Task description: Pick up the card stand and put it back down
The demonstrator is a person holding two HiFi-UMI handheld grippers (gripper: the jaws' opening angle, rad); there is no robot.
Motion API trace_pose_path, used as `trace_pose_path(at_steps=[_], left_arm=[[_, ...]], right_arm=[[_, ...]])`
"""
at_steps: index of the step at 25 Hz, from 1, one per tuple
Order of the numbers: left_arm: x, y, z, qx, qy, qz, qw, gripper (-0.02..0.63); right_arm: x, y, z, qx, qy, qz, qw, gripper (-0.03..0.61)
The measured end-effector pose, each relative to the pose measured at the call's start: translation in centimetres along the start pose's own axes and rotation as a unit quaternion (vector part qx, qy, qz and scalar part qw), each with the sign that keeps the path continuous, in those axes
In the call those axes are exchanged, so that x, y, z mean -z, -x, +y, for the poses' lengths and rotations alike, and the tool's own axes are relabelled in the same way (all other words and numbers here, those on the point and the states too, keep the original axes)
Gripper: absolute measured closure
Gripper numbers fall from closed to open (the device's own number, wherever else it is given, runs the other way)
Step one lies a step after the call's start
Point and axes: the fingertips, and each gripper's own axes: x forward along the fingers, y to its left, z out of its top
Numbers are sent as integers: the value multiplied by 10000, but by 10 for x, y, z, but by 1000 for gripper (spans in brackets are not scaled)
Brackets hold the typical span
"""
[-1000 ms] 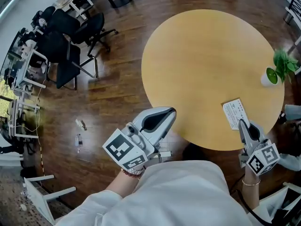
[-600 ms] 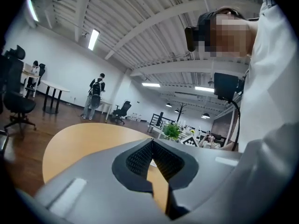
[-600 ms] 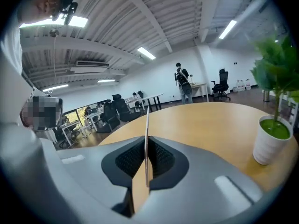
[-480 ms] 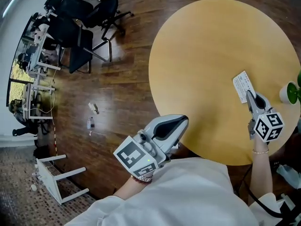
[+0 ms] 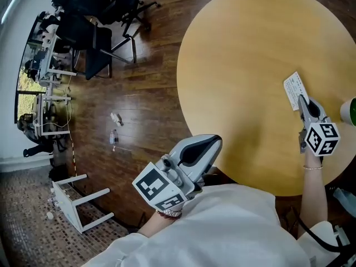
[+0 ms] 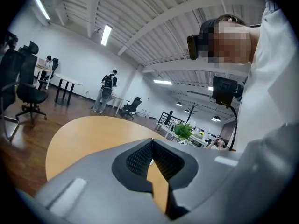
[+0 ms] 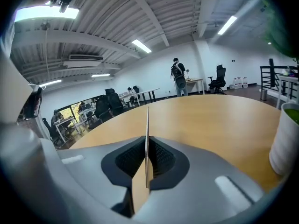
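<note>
The card stand point(image 5: 294, 90) is a white printed card over the right side of the round wooden table point(image 5: 239, 60). My right gripper point(image 5: 302, 99) is shut on its near edge. In the right gripper view the card point(image 7: 147, 118) shows edge-on, pinched upright between the pads of the right gripper point(image 7: 147, 143). Whether it touches the tabletop I cannot tell. My left gripper point(image 5: 214, 141) hangs at the table's near edge, shut, with nothing in it. In its own view the left gripper point(image 6: 152, 143) points across the table point(image 6: 88, 134).
A white plant pot point(image 5: 350, 111) stands just right of the card, close to the right gripper point(image 7: 285, 133). Black office chairs point(image 5: 97, 21) and desks stand at the far left. A white frame point(image 5: 78, 202) lies tipped on the floor, with small items point(image 5: 115, 118) nearby.
My right gripper has carried the card away from the table's near edge, farther onto the table and closer to the white pot. The left gripper has kept its place.
</note>
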Motion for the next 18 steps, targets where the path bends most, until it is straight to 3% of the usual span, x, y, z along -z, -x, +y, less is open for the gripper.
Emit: trace_pose_path(at_steps=[2, 3, 6, 12, 18], left_arm=[[-1, 0, -2, 58, -22, -22, 10000, 614], [-2, 1, -4, 80, -60, -26, 9999, 614], [-6, 8, -12, 170, -146, -42, 9997, 614], [-14, 39, -38, 484, -431, -179, 9977, 614], [-5, 113, -77, 1205, -611, -292, 9904, 614]], right_arm=[[1, -2, -2, 65, 16, -91, 9999, 536], [1, -1, -3, 134, 7, -159, 9998, 477], [-1, 10, -7, 392, -122, -328, 9986, 429], [14, 78, -3, 1019, -605, -703, 9905, 459], [29, 181, 83, 1178, -593, -1235, 9835, 466]])
